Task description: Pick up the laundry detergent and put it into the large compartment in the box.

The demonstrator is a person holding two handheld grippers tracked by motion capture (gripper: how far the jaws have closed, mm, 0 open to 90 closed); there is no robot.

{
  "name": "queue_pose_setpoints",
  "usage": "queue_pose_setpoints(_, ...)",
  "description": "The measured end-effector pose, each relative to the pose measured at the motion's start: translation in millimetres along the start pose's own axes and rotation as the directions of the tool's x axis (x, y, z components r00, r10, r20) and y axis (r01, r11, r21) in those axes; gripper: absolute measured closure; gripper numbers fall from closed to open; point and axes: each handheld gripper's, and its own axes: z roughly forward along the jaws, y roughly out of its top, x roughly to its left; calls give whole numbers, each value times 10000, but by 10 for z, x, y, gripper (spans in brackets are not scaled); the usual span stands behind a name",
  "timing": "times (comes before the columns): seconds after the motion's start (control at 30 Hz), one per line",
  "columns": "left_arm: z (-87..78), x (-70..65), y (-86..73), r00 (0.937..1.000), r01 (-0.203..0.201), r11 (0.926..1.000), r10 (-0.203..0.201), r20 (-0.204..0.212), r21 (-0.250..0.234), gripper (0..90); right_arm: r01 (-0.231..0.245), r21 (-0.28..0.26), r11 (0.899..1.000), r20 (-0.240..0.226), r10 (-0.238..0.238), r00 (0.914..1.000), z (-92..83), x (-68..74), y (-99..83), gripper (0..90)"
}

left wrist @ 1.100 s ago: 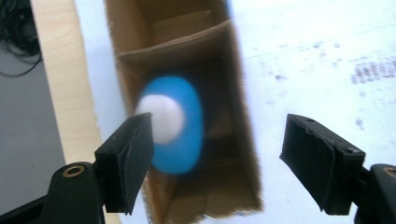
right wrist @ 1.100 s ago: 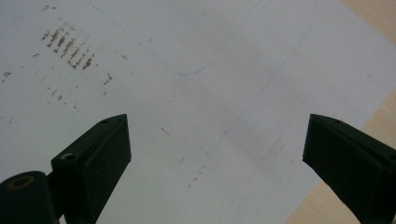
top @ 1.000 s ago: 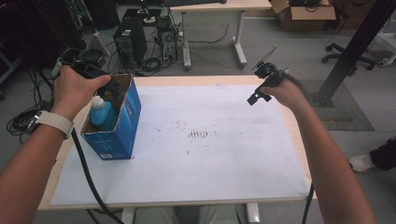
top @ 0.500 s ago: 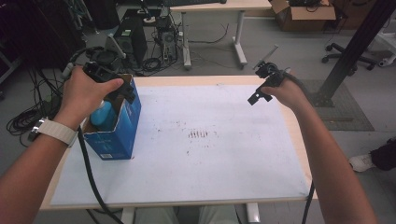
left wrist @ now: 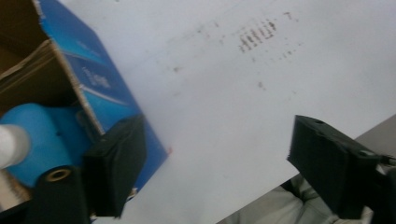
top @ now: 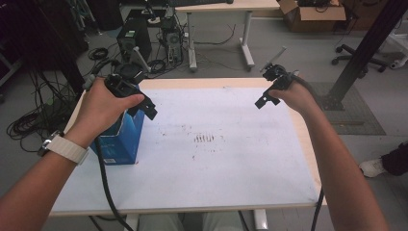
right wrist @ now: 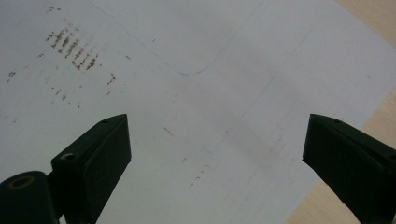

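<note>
Your left tool (top: 144, 107) hangs over the blue box (top: 122, 139) at the tabletop's (top: 231, 163) left edge, its jaws just opened, nothing between them; the blue bottle (left wrist: 44, 135) sits inside. Right tool (top: 265, 98) hovers apart, empty. Step in hand: release. Next, withdraw clear.

White sheet (top: 231, 159) with brown smudges (top: 204, 138) covers wooden table (top: 308, 144); computer towers (top: 132, 36), cables, cardboard box (top: 315, 9), office chair (top: 353, 50) beyond.

Both forearms reach forward; the left gripper (top: 150, 111) has just been opening its jaws, nothing between them, while the right gripper (top: 262, 101) hangs agape.
</note>
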Motion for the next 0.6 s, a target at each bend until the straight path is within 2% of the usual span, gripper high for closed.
queue_pose_setpoints(0.17, 50, -84, -1, 9997, -167, 9999, 167, 170, 0, 51, 48, -47, 10000, 7, -48, 10000, -16, 18, -5, 77)
queue_pose_setpoints(0.33, 52, -143, -20, 9990, -343, 9993, 347, 289, -129, 45, 86, -52, 9999, -6, -86, 10000, -17, 24, -3, 77)
queue_pose_setpoints(0.6, 86, -230, 30, 9979, -559, 9984, 559, 320, 5, 43, 116, -59, 9999, -30, -116, 9999, 4, 31, 9, 77)
